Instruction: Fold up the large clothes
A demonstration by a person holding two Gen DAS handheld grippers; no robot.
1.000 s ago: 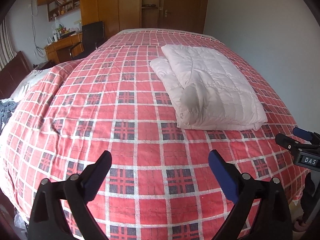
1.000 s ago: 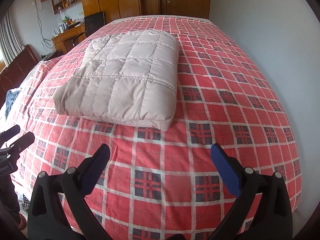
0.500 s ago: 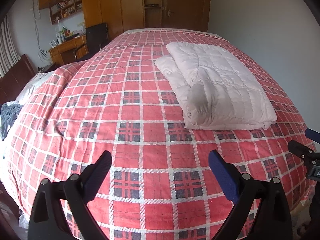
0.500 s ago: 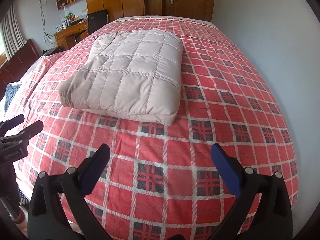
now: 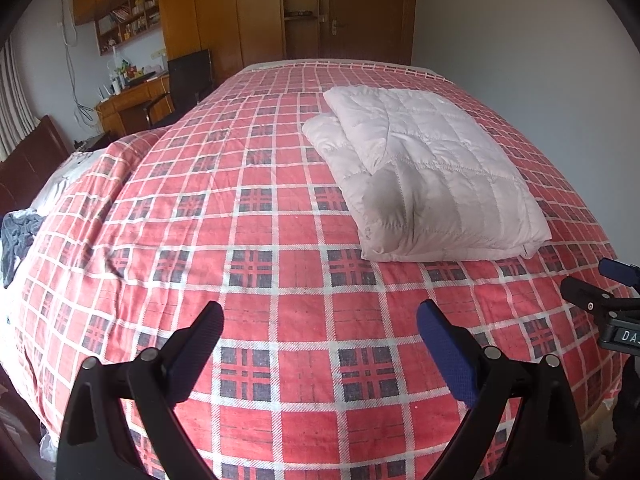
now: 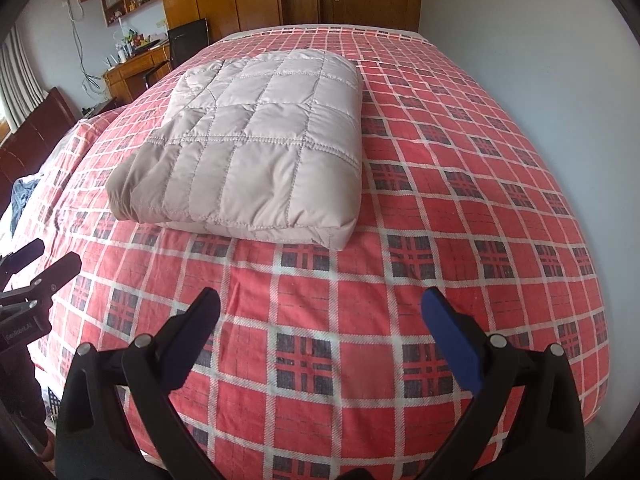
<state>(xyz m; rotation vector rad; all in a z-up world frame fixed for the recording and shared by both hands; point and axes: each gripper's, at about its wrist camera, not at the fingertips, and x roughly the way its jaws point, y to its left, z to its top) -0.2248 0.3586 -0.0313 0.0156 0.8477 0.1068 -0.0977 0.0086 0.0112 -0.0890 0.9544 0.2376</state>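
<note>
Folded pale quilted padded garment lying on the red plaid bedspread, ahead of both empty claws.

From the right claw, jaws spread wide and holding nothing, the garment sits ahead and to the left; from the left claw, equally spread and empty, the same garment lies ahead and to the right. Neither claw touches it. Each claw shows at the other view's edge, cut off by the frame. What kind of garment it is cannot be made out, folded as it is. A dark cloth far left is partly cut off.
</note>
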